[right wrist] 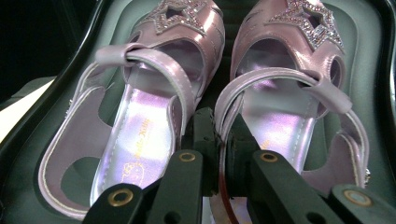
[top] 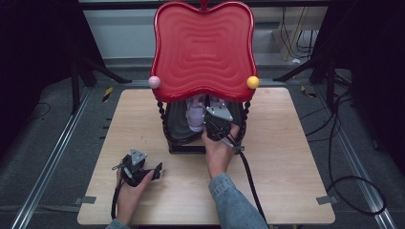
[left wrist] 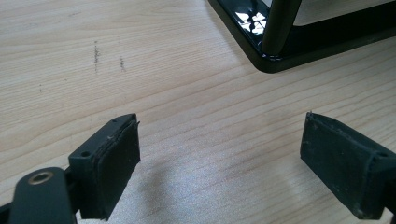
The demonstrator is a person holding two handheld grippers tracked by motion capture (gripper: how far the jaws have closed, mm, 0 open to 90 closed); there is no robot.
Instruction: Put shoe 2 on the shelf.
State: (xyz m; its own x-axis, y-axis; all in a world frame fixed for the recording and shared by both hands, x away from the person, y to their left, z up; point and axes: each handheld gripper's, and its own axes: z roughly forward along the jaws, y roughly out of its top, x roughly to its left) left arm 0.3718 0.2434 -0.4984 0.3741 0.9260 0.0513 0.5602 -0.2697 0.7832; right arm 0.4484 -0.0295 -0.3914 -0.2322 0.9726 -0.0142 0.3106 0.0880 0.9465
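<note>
Two pink sandals (right wrist: 154, 121) lie side by side in the dark lower tray (right wrist: 56, 70) of a red-topped stand (top: 203, 47) at the table's (top: 286, 157) far middle, heels near, toes far. Right tongs (top: 213, 125) reach in, clamped on the right sandal's inner edge (right wrist: 224, 140). Left tongs (left wrist: 219, 163) rest near-left on the table, wide open, empty, well apart from the shoes.

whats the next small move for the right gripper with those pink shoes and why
Probably lift slightly and draw the shoe back toward the table's near edge. The right gripper looks shut on the inner side wall of the right-hand pink shoe, which sits beside the other pink shoe on the dark lower shelf under the red top, so headroom is limited.
</note>
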